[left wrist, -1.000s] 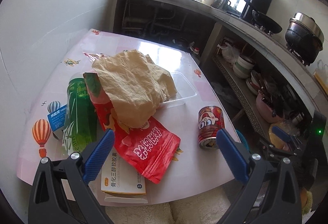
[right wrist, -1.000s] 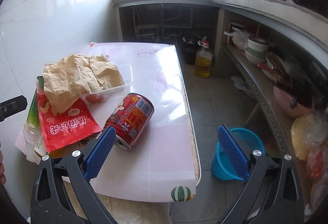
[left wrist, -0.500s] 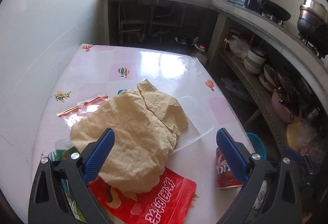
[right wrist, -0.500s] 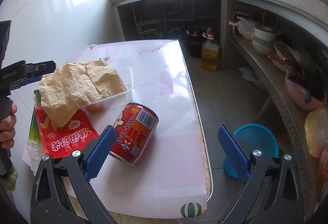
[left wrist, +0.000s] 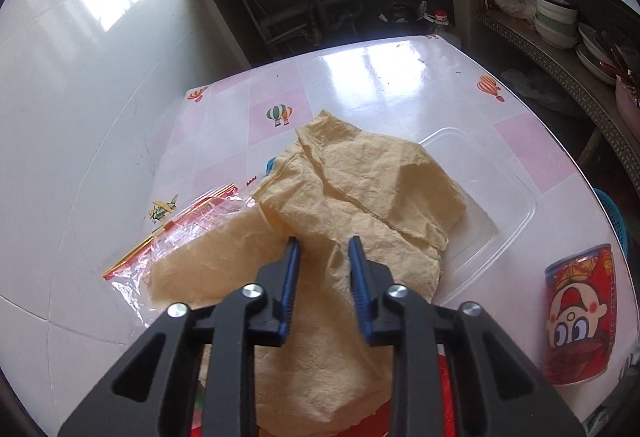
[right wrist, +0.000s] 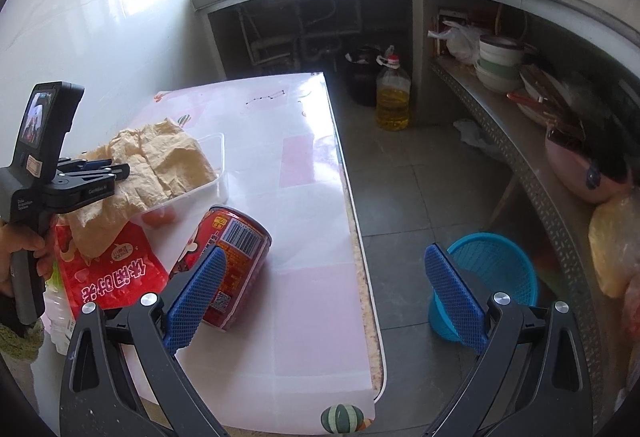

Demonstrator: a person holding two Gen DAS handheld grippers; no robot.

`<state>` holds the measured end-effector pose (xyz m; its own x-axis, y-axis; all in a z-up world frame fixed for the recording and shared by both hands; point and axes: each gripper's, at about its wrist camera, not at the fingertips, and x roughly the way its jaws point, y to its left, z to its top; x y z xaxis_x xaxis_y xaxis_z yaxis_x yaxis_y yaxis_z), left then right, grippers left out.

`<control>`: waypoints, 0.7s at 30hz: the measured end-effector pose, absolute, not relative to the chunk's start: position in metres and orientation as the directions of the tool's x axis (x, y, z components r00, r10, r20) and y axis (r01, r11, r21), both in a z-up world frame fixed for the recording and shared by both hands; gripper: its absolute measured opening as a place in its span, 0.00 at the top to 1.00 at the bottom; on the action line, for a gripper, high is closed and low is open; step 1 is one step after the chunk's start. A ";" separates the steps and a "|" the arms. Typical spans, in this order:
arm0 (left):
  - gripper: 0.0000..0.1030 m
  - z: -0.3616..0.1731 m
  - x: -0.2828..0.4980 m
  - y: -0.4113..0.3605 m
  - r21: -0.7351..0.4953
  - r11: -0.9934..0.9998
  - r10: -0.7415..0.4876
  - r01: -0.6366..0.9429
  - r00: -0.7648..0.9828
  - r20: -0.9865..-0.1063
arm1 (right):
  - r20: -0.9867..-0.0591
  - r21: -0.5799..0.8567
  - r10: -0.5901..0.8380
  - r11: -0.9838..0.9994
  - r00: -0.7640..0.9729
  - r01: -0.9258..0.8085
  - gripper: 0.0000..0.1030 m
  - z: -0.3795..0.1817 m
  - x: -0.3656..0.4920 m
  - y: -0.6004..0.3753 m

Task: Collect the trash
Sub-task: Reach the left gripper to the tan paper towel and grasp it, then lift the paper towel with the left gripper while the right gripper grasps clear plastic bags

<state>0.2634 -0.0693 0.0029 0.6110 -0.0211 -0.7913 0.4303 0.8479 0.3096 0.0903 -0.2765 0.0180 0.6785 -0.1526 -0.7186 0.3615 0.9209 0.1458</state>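
Note:
A crumpled tan paper [left wrist: 352,197] lies over a clear plastic container [left wrist: 492,197] and a red snack bag [right wrist: 108,269]. My left gripper [left wrist: 322,249] is nearly closed, its fingers pinching a fold of the paper; it also shows in the right wrist view [right wrist: 108,171]. A red can [right wrist: 230,257] stands on the table, also visible in the left wrist view [left wrist: 580,317]. My right gripper [right wrist: 326,293] is wide open and empty, its left finger in front of the can. A blue basket [right wrist: 492,277] stands on the floor right of the table.
The pink table [right wrist: 296,173] stands against a white tiled wall. A clear zip bag [left wrist: 188,225] lies left of the paper. An oil bottle [right wrist: 394,97] stands on the floor. A shelf with bowls [right wrist: 500,61] runs along the right.
My left gripper moved forward over the pile and closed from wide open onto the tan paper. My right gripper drifted slightly closer to the can and stayed open.

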 end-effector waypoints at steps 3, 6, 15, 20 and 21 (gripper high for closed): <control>0.96 0.006 0.258 -0.068 0.300 0.849 -0.037 0.436 0.614 -0.788 | -0.717 0.156 -0.146 0.919 0.682 0.361 0.07 0.018 0.090 -0.278; 0.99 0.016 0.252 -0.064 0.278 0.859 -0.070 0.430 0.637 -0.768 | -0.715 0.164 -0.144 0.916 0.684 0.365 0.07 0.018 0.089 -0.280; 0.99 0.080 0.217 -0.031 0.148 0.899 -0.221 0.412 0.719 -0.659 | -0.708 0.187 -0.139 0.909 0.693 0.373 0.07 0.020 0.084 -0.284; 1.00 0.118 0.191 -0.005 0.088 0.906 -0.285 0.415 0.748 -0.599 | -0.698 0.202 -0.128 0.909 0.705 0.365 0.07 0.025 0.080 -0.281; 1.00 0.124 0.187 0.001 0.081 0.909 -0.288 0.409 0.757 -0.586 | -0.694 0.203 -0.126 0.910 0.709 0.361 0.07 0.026 0.078 -0.279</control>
<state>0.1873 0.0011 0.1244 0.7570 -0.2881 -0.5864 0.4089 0.9089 0.0813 0.0784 -0.2794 0.0260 0.7089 -0.1262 -0.6939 0.3608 0.9103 0.2030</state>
